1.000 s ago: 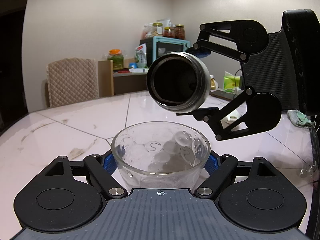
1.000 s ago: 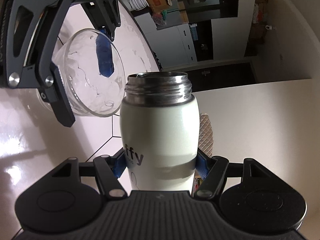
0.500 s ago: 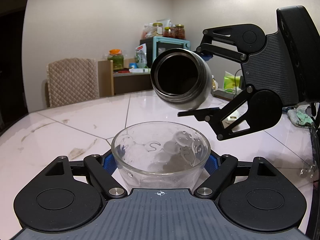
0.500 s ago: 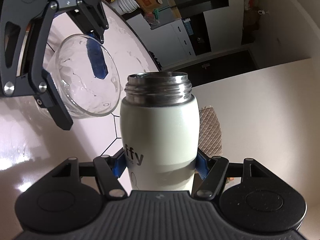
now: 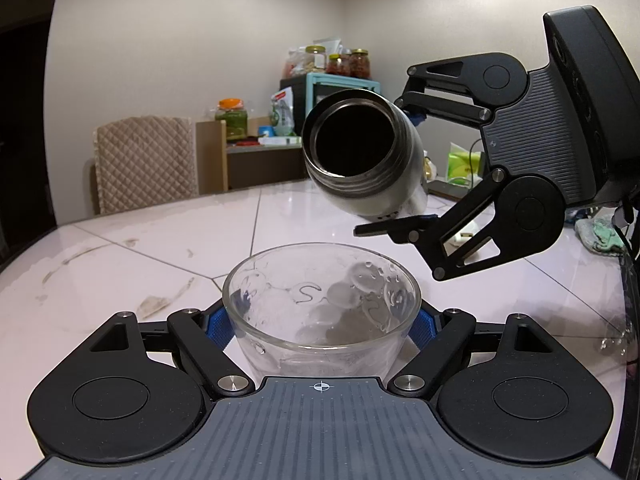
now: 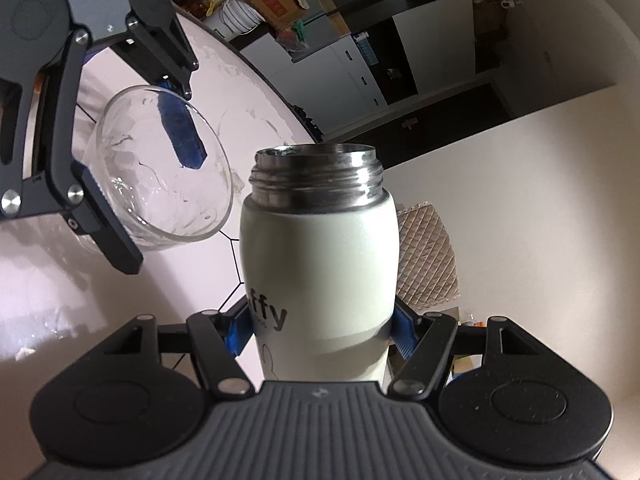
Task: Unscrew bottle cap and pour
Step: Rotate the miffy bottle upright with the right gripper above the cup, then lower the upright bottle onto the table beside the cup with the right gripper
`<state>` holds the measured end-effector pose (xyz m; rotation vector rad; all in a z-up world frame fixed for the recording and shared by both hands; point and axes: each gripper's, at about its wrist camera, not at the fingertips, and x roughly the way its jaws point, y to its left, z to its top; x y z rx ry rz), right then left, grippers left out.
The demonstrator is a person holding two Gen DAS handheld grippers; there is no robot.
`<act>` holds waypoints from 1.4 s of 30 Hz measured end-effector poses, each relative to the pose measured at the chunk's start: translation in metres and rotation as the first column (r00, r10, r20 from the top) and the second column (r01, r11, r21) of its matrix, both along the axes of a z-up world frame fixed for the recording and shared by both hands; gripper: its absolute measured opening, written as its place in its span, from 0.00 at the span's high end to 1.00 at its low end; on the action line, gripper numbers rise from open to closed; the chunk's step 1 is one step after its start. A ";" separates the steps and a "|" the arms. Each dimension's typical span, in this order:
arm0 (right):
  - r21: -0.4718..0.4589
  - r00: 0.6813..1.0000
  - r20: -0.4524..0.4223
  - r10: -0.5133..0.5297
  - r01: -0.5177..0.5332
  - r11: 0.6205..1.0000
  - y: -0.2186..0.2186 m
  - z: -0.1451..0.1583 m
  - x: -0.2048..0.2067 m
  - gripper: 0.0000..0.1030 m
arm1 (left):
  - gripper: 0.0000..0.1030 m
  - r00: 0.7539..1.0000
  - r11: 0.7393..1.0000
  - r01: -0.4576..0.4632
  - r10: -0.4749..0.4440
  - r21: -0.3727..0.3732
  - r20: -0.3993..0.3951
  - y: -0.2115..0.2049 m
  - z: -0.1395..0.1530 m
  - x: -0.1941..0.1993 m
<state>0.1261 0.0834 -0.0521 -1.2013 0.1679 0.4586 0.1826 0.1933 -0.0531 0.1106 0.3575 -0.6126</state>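
My right gripper (image 6: 320, 332) is clenched on the lower body of the cream-white steel flask with dark lettering (image 6: 320, 256), its blue pads pressing either side, and I have it tipped well over with its bare threaded neck uncapped. In the left wrist view the flask's dark open mouth (image 5: 352, 140) points down and toward me, hanging above and a little beyond the far rim of the clear dimpled glass bowl (image 5: 322, 304). My left gripper (image 5: 322, 326) grasps that bowl by its sides, holding it above the glossy white tiled table (image 5: 120, 248). I can see no stream leaving the mouth, and the bowl holds only droplets on its wall, so I judge the pour to be at or near its end, though I cannot see inside the flask. The risk from here is misalignment: the mouth sits toward the far edge of the bowl, so any liquid left could run over the rim onto the table. The wet glass is also slick, and if my left hand tilts, the bowl could slide between the pads. I cannot find the cap in either view.
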 end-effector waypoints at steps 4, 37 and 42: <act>0.026 1.000 -0.008 -0.004 0.004 1.000 -0.002 0.001 0.001 0.32 | 0.16 1.000 1.000 0.000 0.000 0.000 0.000 0.000 0.000 0.000; 0.227 0.994 -0.103 -0.032 0.055 0.972 -0.010 0.017 0.019 0.32 | 0.16 1.000 1.000 -0.002 0.002 -0.003 -0.004 0.000 0.001 -0.001; 0.272 0.991 -0.128 -0.037 0.071 0.960 -0.015 0.022 0.025 0.32 | 0.16 1.000 1.000 -0.003 0.003 -0.004 -0.009 0.001 0.002 -0.002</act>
